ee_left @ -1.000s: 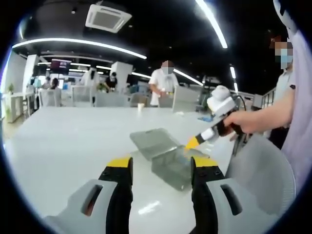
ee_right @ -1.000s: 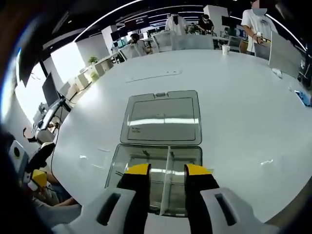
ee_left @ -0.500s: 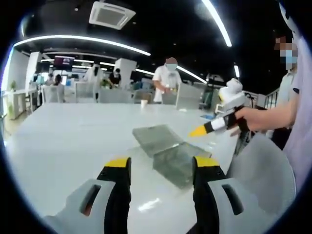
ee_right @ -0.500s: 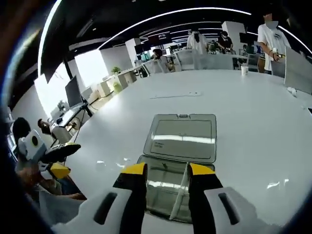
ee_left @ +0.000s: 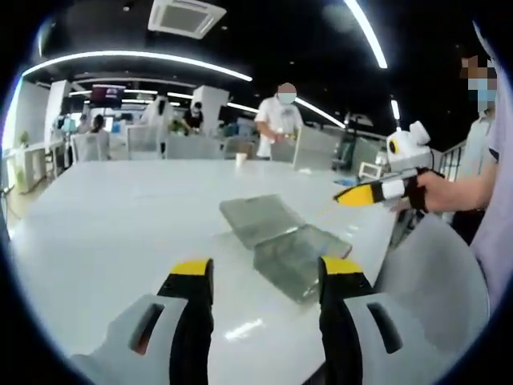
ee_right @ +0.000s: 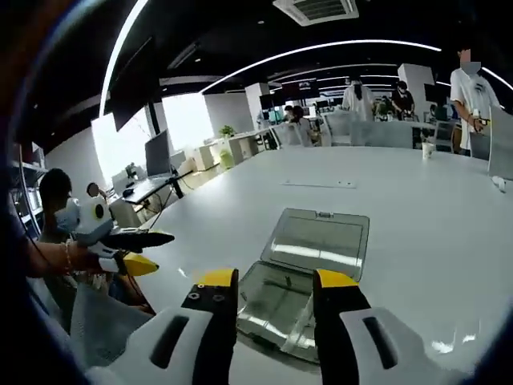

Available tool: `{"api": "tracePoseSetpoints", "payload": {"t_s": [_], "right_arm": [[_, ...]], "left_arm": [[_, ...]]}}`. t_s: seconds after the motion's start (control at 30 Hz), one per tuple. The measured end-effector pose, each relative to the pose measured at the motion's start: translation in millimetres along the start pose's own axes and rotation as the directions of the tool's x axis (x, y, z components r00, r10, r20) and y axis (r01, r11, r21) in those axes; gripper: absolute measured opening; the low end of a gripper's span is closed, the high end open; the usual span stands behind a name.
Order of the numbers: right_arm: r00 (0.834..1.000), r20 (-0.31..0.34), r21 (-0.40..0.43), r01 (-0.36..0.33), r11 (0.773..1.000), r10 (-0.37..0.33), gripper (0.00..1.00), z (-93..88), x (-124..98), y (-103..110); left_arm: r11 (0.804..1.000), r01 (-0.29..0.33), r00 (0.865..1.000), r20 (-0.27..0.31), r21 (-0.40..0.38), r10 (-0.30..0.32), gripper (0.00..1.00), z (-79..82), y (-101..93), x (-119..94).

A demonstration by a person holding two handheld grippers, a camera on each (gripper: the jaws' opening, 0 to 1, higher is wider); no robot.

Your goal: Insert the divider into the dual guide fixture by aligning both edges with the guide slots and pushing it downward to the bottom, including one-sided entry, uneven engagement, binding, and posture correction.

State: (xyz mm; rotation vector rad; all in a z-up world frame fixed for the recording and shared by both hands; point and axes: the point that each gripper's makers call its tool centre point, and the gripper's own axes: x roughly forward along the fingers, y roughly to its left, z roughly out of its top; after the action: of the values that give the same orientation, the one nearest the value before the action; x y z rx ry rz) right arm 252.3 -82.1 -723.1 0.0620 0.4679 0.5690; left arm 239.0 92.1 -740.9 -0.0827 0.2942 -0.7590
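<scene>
A clear plastic fixture (ee_right: 282, 309) lies on the white counter (ee_right: 240, 216), its hinged lid (ee_right: 319, 239) folded open and lying flat on the far side. A thin clear divider (ee_right: 302, 318) stands upright inside the box, toward its right side, running near to far.

No legible text, label, brand, number or sign appears in either view. Faint dark marks on the open lid (ee_right: 322, 239) of the clear box, which lies flat on the desk (ee_right: 240, 200), are too small and blurred to read.
</scene>
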Motion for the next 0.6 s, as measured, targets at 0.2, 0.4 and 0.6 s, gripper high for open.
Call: {"api": "tracePoseSetpoints", "payload": {"t_s": [0.2, 0.4, 0.6], "right_arm": [[0.999, 0.032, -0.024, -0.025, 0.999, 0.025, 0.39, 1.3, -11, -1], [0.998, 0.039, -0.073, -0.036, 0.997, 0.039, 0.45, -1.9, -21, 0], [0.997, 0.069, -0.073, -0.024, 0.997, 0.029, 0.44, -3.2, -29, -4]], "left_arm": [[1.0, -0.008, 1.0, -0.021, -0.009, 0.007, 0.52, -1.6, 0.9, 3], [1.0, -0.03, 0.994, -0.109, -0.011, 0.028, 0.54, -14.7, 2.5, 9], [0.997, -0.071, 0.966, -0.248, 0.0, 0.069, 0.6, -32.3, 4.3, 20]]}}
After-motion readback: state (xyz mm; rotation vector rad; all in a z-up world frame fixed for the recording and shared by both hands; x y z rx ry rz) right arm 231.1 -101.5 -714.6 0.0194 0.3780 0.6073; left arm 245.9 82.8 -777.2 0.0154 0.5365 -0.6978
